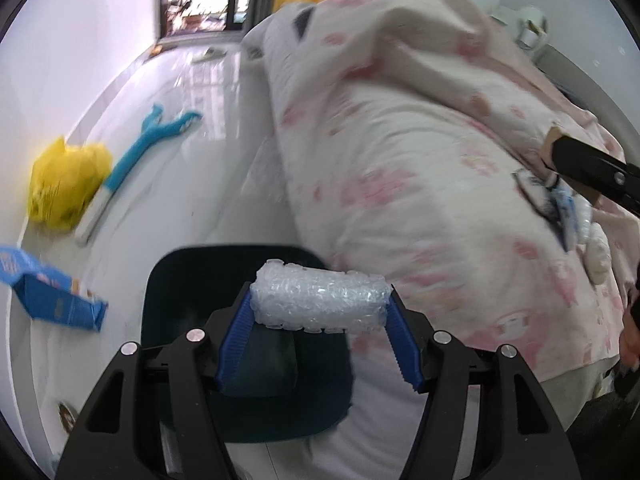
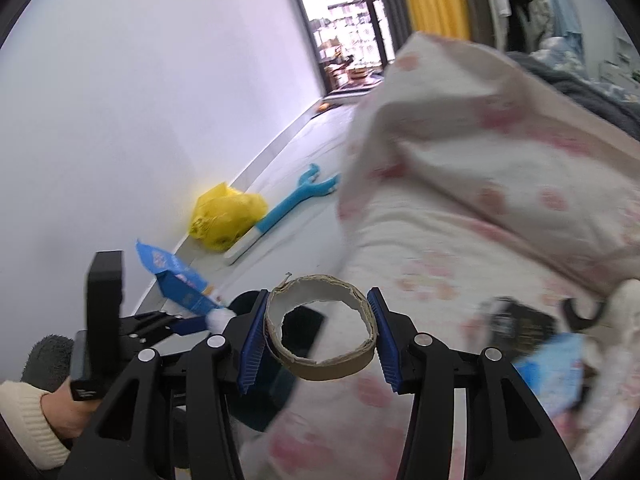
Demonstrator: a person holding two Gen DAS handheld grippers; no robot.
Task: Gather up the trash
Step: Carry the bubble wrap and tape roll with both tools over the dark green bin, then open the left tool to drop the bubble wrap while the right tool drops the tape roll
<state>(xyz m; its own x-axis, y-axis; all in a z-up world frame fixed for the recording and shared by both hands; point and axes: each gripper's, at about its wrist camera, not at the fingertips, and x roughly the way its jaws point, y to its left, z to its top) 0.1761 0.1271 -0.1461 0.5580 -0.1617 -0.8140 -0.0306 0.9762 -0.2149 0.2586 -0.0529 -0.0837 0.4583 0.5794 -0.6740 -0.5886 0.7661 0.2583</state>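
Note:
My left gripper [image 1: 320, 308] is shut on a roll of clear bubble wrap [image 1: 320, 300] and holds it above a dark bin [image 1: 168, 312] that stands on the floor beside the bed. My right gripper [image 2: 318, 332] is shut on a brown cardboard tape ring [image 2: 320, 368] over the bed's edge. In the right wrist view the left gripper [image 2: 200, 322] is at the lower left with a bit of bubble wrap [image 2: 219, 318] at its tip. In the left wrist view the right gripper's arm [image 1: 592, 168] reaches in from the right over the bedding.
A bed with pink-patterned bedding [image 1: 400, 140] fills the right side. On the white floor by the wall lie a yellow plastic bag [image 1: 64, 184], a blue and white brush [image 1: 132, 164] and a blue carton [image 1: 56, 300]. Blue packaging [image 2: 556, 372] and a dark item [image 2: 520, 324] lie on the bed.

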